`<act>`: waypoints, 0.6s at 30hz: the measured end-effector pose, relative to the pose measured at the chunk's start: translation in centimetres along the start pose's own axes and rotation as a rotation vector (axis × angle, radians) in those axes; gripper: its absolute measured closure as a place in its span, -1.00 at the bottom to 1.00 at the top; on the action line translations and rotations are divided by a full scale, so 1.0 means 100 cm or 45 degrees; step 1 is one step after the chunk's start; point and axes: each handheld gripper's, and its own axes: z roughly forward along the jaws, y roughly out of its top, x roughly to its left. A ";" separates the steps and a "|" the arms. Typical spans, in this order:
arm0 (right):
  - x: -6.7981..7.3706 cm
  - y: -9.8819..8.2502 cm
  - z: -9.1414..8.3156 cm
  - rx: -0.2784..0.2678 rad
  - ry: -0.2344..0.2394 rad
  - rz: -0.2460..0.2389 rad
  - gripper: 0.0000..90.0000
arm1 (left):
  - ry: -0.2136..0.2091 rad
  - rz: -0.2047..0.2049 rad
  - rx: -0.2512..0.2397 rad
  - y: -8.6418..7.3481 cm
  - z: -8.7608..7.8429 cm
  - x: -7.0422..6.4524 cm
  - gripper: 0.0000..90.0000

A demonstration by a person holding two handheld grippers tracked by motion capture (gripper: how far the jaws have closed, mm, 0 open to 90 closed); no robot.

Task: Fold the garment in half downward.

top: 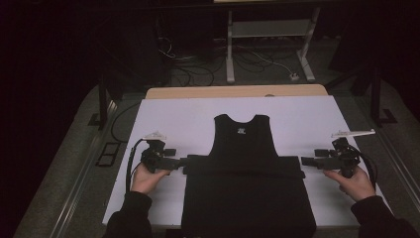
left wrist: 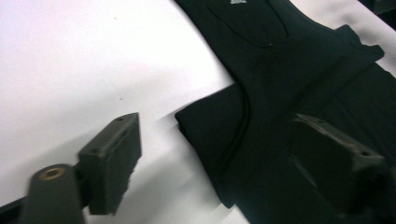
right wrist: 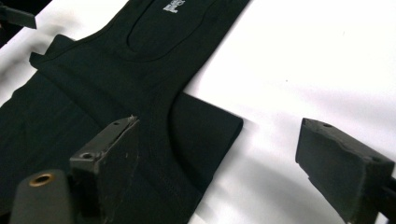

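A black sleeveless top (top: 242,148) lies flat on the white board (top: 173,119), neck away from me, with a small white label at the collar. A folded band of its cloth crosses the middle and sticks out at both sides. My left gripper (top: 181,162) is open at the band's left end. In the left gripper view the folded corner (left wrist: 210,126) lies between the open jaws of the left gripper (left wrist: 224,156). My right gripper (top: 306,161) is open at the band's right end. In the right gripper view that corner (right wrist: 210,135) sits between the spread jaws of the right gripper (right wrist: 229,161).
The board rests on a wooden table (top: 198,92). Bare white surface lies left and right of the top. Behind the table, on the floor, are tangled cables (top: 193,74), a white frame (top: 267,29) and a power strip (top: 294,77). The surroundings are dark.
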 end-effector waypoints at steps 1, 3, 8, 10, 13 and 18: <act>0.000 0.001 0.001 0.010 0.014 -0.005 -0.88 | -0.005 -0.004 0.005 0.000 0.001 0.001 -0.73; 0.000 0.003 0.002 0.032 0.010 -0.015 -0.96 | -0.015 -0.017 0.016 0.002 0.002 0.003 -0.84; 0.002 0.008 0.003 0.027 -0.014 -0.027 -1.00 | -0.029 -0.015 0.021 0.009 0.001 0.005 -1.00; 0.001 0.011 0.004 0.032 -0.005 -0.028 -1.00 | -0.022 -0.008 0.025 0.012 0.000 0.005 -1.00; -0.001 0.015 0.005 0.037 0.001 -0.028 -1.00 | -0.040 -0.008 0.019 0.015 0.001 0.006 -1.00; -0.001 0.022 0.005 0.036 0.002 -0.045 -1.00 | -0.031 0.013 0.040 0.017 0.006 0.004 -1.00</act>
